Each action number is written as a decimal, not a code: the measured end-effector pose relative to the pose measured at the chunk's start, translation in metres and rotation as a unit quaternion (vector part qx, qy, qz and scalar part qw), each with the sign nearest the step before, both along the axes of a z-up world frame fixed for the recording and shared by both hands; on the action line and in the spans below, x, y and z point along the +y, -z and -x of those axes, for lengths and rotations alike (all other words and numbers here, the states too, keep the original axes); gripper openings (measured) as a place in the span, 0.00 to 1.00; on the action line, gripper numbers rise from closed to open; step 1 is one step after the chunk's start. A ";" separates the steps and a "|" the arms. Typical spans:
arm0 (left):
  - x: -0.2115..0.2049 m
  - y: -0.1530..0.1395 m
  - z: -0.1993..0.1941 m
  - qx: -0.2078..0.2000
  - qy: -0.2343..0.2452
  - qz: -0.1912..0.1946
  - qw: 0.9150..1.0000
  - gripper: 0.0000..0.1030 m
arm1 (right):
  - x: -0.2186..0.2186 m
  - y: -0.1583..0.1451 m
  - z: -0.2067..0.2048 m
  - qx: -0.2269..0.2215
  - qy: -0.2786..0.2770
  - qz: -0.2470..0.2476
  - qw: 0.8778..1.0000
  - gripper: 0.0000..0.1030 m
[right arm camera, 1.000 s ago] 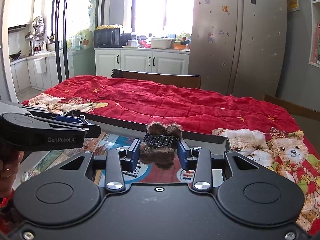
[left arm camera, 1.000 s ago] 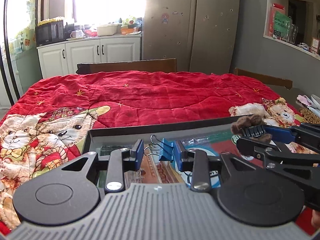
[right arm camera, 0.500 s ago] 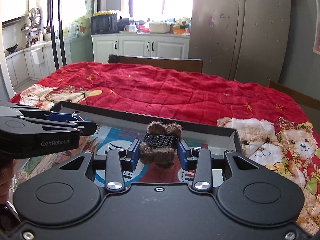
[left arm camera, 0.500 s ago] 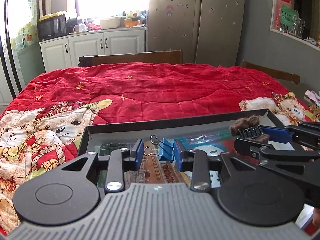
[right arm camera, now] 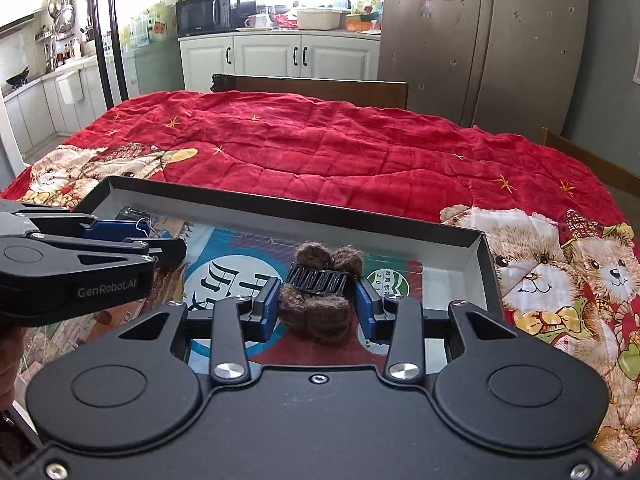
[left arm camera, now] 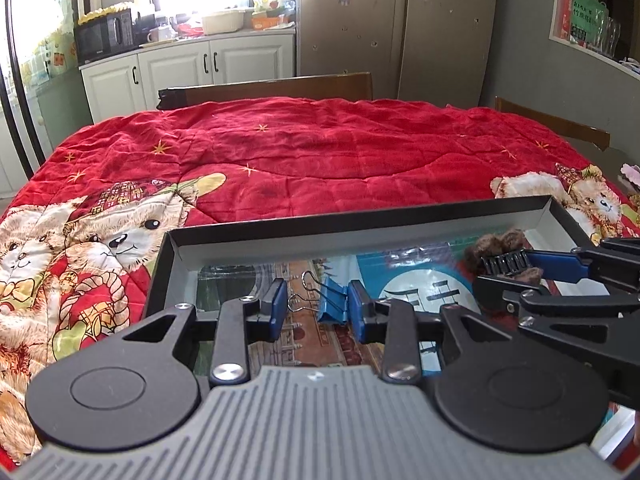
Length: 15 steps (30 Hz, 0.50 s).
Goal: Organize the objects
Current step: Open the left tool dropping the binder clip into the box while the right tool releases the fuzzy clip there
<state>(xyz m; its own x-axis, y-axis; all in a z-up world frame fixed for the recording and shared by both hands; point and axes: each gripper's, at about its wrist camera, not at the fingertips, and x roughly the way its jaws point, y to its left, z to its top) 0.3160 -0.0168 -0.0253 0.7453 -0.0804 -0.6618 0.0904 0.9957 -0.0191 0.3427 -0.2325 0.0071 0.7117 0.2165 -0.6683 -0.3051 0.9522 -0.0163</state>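
A shallow black tray (left arm camera: 360,222) with a printed picture on its floor lies on the red bear quilt; it also shows in the right wrist view (right arm camera: 280,208). My left gripper (left arm camera: 318,310) is over the tray, shut on a blue binder clip (left arm camera: 332,304) whose wire handles point left. My right gripper (right arm camera: 316,306) is over the tray's right half, shut on a brown fuzzy hair claw with black teeth (right arm camera: 316,300). The claw also shows in the left wrist view (left arm camera: 502,254). The left gripper shows in the right wrist view (right arm camera: 132,236).
The red quilt (left arm camera: 320,152) covers the table beyond the tray. Wooden chair backs (left arm camera: 272,88) stand at the far edge. White cabinets (right arm camera: 280,56) and a fridge (right arm camera: 480,40) lie behind. A shelf with glasses (left arm camera: 592,28) hangs on the right wall.
Both grippers have tilted down and lowered over the tray, still holding the clip and the hair claw. The tray sits higher in both views.
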 end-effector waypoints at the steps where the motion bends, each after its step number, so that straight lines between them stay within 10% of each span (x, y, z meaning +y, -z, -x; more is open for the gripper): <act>1: 0.000 0.000 0.000 0.002 0.001 -0.001 1.000 0.37 | 0.000 0.000 0.000 0.001 0.000 0.001 1.000 0.37; 15: -0.002 0.001 0.000 0.005 0.002 -0.008 1.000 0.45 | 0.000 0.000 -0.001 0.002 0.000 0.002 1.000 0.40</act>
